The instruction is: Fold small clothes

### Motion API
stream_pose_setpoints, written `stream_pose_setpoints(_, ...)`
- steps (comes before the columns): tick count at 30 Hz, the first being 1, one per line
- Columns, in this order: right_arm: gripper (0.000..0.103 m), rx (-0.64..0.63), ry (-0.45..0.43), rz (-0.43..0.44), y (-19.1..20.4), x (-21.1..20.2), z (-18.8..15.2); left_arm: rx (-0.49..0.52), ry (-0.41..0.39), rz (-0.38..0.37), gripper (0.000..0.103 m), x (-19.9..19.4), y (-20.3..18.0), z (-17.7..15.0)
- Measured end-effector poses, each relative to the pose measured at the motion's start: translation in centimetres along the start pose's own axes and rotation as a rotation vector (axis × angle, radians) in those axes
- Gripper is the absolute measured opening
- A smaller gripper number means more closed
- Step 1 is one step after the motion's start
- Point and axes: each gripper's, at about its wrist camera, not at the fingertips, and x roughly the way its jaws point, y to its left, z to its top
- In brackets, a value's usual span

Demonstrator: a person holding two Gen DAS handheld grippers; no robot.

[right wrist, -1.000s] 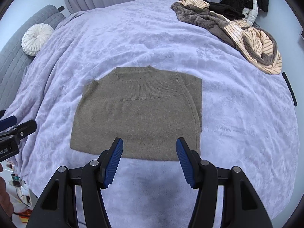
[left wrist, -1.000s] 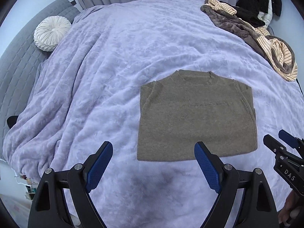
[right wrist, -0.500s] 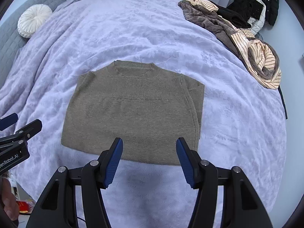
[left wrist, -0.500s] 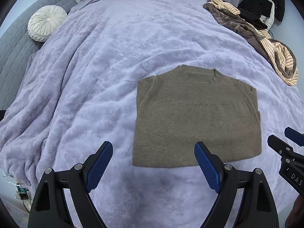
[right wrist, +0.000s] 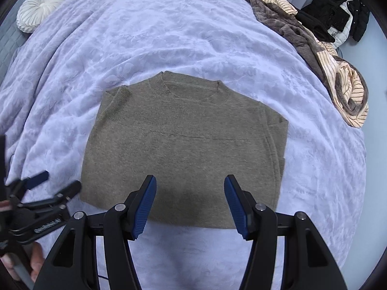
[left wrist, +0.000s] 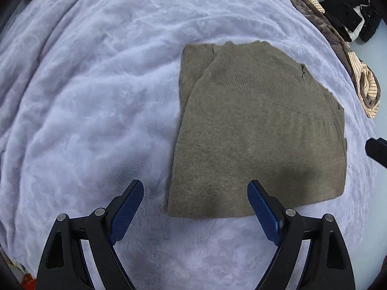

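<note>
We see the olive sweater (right wrist: 186,145) lying flat, sleeves folded in, mid-frame on the lavender blanket (right wrist: 169,29); our left gripper (left wrist: 196,207) gapes wide and empty; our right gripper (right wrist: 189,203) stands open, narrower, holding nothing.

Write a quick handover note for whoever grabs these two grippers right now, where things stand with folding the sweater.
Left gripper: open, empty, over the olive sweater's near left corner.
Right gripper: open, empty, over the near hem.
Sweater: flat on the lavender blanket, collar at the far end, both sleeves already folded in.
Clothes pile waits at the far right corner.
Done: sleeves in, body squared.
Left: grip the hem and fold it toward the collar, probably, then move to the pile.
</note>
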Motion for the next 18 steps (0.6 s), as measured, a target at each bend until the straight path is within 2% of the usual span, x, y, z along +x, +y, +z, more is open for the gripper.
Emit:
stream_pose_setpoints(5,0.062,-0.037,0.027,-0.02,2.5,1.1,1.1,-0.045,0.081,-0.151,0.088,5.1,2.7,-0.5)
stream_pose_setpoints(8,0.062,-0.06,0.05,-0.02,4.0,2.1,1.9,-0.107,0.131,-0.314,0.088,7.3,4.0,-0.6)
stream_pose_setpoints(13,0.062,-0.072,0.108,0.056,6.6,4.7,4.4,-0.165,0.114,-0.46,0.088,8.3,4.4,0.2)
stream_pose_setpoints(14,0.062,-0.073,0.119,0.07,7.1,5.3,4.9,-0.16,0.109,-0.475,0.083,8.3,4.1,0.4)
stream_pose_setpoints(15,0.062,-0.071,0.134,0.085,7.7,6.1,5.6,-0.151,0.107,-0.479,0.064,8.3,3.7,0.5)
stream_pose_setpoints(16,0.062,-0.063,0.151,0.095,8.4,7.1,6.5,-0.136,0.114,-0.482,0.056,8.4,3.2,0.6)
stream_pose_setpoints(18,0.062,-0.05,0.18,0.116,9.4,8.8,7.8,-0.113,0.116,-0.474,0.051,8.5,2.8,0.4)
